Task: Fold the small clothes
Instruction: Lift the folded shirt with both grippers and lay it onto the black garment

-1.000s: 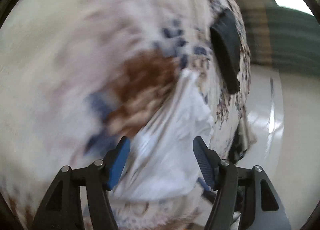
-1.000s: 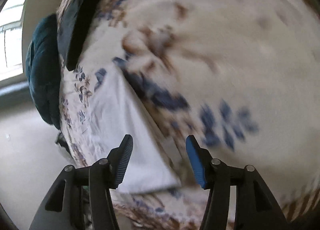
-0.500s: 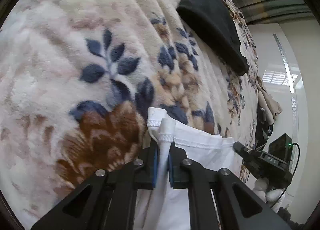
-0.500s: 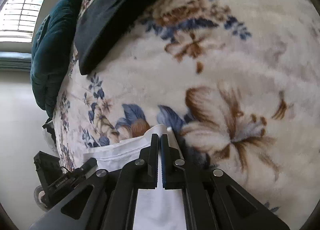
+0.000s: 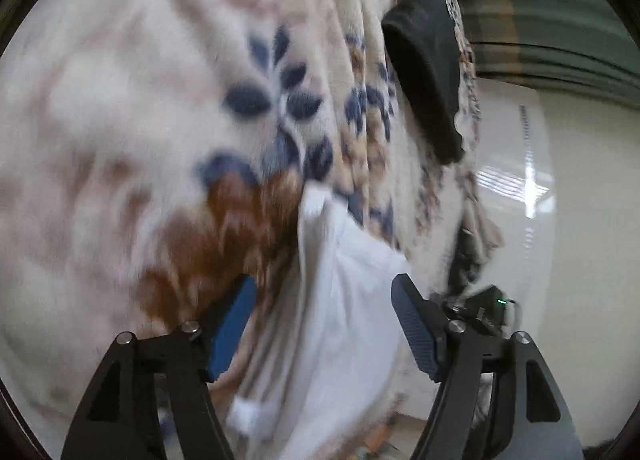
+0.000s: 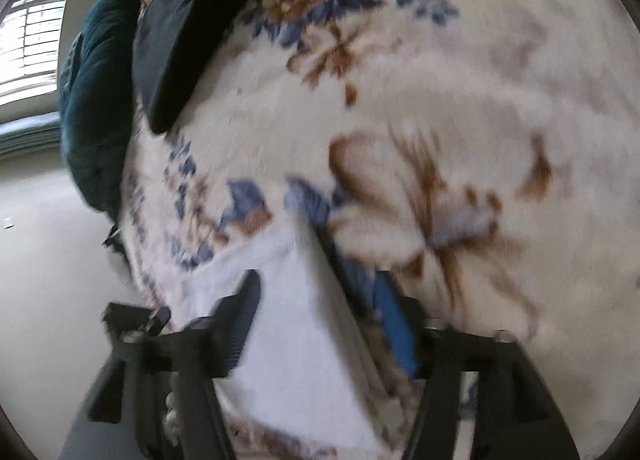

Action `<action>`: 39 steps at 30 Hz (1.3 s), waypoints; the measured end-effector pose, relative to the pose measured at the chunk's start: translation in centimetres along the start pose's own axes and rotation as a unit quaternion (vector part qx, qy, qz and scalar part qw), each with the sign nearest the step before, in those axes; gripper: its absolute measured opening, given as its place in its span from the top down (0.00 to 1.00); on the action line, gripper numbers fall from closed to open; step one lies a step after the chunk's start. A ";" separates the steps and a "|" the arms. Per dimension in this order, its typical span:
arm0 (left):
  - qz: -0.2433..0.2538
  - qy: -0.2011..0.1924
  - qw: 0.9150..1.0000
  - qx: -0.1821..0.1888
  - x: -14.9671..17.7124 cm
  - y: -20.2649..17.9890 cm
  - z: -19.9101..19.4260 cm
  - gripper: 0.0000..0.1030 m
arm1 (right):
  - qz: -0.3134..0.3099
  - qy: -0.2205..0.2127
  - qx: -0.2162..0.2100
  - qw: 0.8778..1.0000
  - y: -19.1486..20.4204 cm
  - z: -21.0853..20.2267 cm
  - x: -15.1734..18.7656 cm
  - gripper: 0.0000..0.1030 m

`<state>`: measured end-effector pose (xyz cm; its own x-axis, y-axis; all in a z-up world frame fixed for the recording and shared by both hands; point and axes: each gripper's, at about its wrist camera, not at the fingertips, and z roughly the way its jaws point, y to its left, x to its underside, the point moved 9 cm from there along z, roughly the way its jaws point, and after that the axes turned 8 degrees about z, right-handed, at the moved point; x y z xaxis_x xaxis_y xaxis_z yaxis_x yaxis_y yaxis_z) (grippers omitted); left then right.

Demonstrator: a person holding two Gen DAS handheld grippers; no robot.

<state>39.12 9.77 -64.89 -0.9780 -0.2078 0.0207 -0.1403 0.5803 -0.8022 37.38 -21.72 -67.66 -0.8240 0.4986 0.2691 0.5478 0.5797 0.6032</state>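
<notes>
Left gripper (image 5: 324,324) spread wide, gripping nothing, white cloth (image 5: 340,300) lying loose between its fingers on the floral blanket (image 5: 120,119). Right gripper (image 6: 320,324) likewise wide, straddling the cloth's (image 6: 288,340) folded edge, perhaps touching; blurred. Black garment (image 5: 428,59) farther off near the blanket's edge. No legible writing.

A: Which colours has the blanket (image 5: 168,91)?

B: It is cream, with navy blue leaves and rust-brown flowers. The small garment (image 5: 344,300) on it is plain white.

A: And the folded cloth (image 5: 428,71) further back?

B: Black, without pattern. The cushion (image 6: 96,99) is dark teal.

A: The hand-held grippers?

B: The left hand-held gripper (image 5: 324,328) and the right hand-held gripper (image 6: 320,324) have black frames and blue pads (image 5: 232,328).
</notes>
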 end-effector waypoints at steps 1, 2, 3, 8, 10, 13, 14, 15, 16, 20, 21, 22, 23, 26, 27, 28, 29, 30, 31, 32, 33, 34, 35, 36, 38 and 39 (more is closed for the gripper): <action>-0.002 0.010 1.000 0.004 0.7 0.3 0.2 0.34 | -0.003 0.017 -0.003 1.000 -0.4 0.3 0.8 0.37; 0.001 0.020 1.000 0.007 1.6 0.5 0.6 0.34 | -0.008 0.033 -0.005 0.999 -0.6 0.7 1.5 0.36; 0.003 0.032 0.999 0.009 2.4 0.7 1.2 0.34 | -0.015 0.051 -0.006 0.999 -1.0 1.3 2.2 0.36; 0.022 0.060 0.998 0.014 4.2 -0.1 3.8 0.34 | -0.029 0.136 -0.037 0.990 -2.2 5.6 5.7 0.35; 0.030 0.063 0.998 0.004 4.2 -0.5 4.4 0.33 | -0.028 0.141 -0.055 0.988 -1.7 6.5 6.0 0.34; 0.042 0.054 0.998 -0.009 4.2 -1.1 4.8 0.36 | -0.030 0.148 -0.073 0.986 -0.9 7.2 6.4 0.34; 0.046 0.047 0.998 -0.011 4.2 -1.4 4.7 0.39 | -0.036 0.149 -0.076 0.985 -0.6 7.4 6.6 0.36; 0.049 0.044 0.998 -0.015 4.3 -1.5 4.7 0.57 | -0.044 0.149 -0.073 0.985 -0.4 7.4 6.8 0.46; 0.056 0.045 0.997 -0.033 4.4 -1.5 4.6 0.69 | -0.053 0.149 -0.066 0.985 -0.3 7.6 7.0 0.54; 0.052 0.036 0.997 -0.044 4.6 -2.1 4.5 0.84 | -0.062 0.146 -0.065 0.985 0.5 7.6 7.4 0.81; 0.054 0.034 0.997 -0.046 4.6 -2.5 4.5 0.85 | -0.066 0.145 -0.064 0.985 0.7 7.3 7.4 0.83; 0.058 0.031 0.997 -0.050 4.5 -3.1 4.3 0.85 | -0.071 0.142 -0.064 0.985 1.1 7.0 7.4 0.83; 0.061 0.030 0.996 -0.049 4.4 -3.6 4.1 0.85 | -0.072 0.140 -0.067 0.985 1.5 6.6 7.4 0.84; 0.071 0.024 0.996 -0.039 3.4 -5.7 3.5 0.86 | -0.077 0.130 -0.074 0.986 3.1 4.9 6.7 0.85; 0.077 0.020 0.996 -0.040 2.7 -6.6 3.3 0.86 | -0.080 0.124 -0.075 0.986 3.9 4.4 6.3 0.85; 0.082 0.016 0.996 -0.036 1.9 -7.5 3.1 0.86 | -0.083 0.118 -0.078 0.986 4.8 3.6 5.7 0.85; 0.085 0.014 0.996 -0.031 1.2 -8.3 3.0 0.86 | -0.087 0.112 -0.081 0.987 5.7 3.0 5.0 0.85; 0.090 0.010 0.996 -0.028 0.2 -9.1 2.8 0.86 | -0.093 0.105 -0.084 0.987 6.7 2.2 4.2 0.85; 0.097 0.006 0.995 -0.025 -0.9 -10.2 2.8 0.86 | -0.098 0.097 -0.087 0.987 7.8 1.4 3.1 0.85; 0.107 0.000 0.994 -0.022 -2.8 -11.7 2.8 0.86 | -0.102 0.091 -0.089 0.987 8.7 0.6 2.1 0.85; 0.112 -0.003 0.993 -0.021 -3.9 -12.3 2.8 0.86 | -0.110 0.082 -0.089 0.987 10.0 0.0 0.9 0.85; 0.117 -0.008 0.993 -0.016 -5.8 -13.5 3.1 0.86 | -0.120 0.071 -0.089 0.986 11.5 -0.8 -0.9 0.85; 0.123 -0.013 0.992 -0.013 -7.7 -14.7 3.5 0.86 | -0.125 0.063 -0.089 0.986 12.5 -1.3 -2.2 0.85; 0.128 -0.019 0.991 -0.013 -9.4 -15.5 3.7 0.86 | -0.131 0.054 -0.090 0.986 13.7 -1.8 -3.8 0.85; 0.139 -0.030 0.990 -0.012 -13.7 -17.4 4.7 0.85 | -0.148 0.032 -0.086 0.985 16.7 -2.7 -8.2 0.85; 0.145 -0.038 0.989 -0.014 -16.1 -18.2 5.4 0.85 | -0.154 0.025 -0.084 0.984 17.6 -2.9 -9.8 0.85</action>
<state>58.29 -1.67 -53.82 -0.9634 -0.0864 -0.2538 0.1400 0.6452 -0.7511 54.66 -18.30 -57.50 -0.9553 0.2820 0.0883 0.2434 0.5815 0.7763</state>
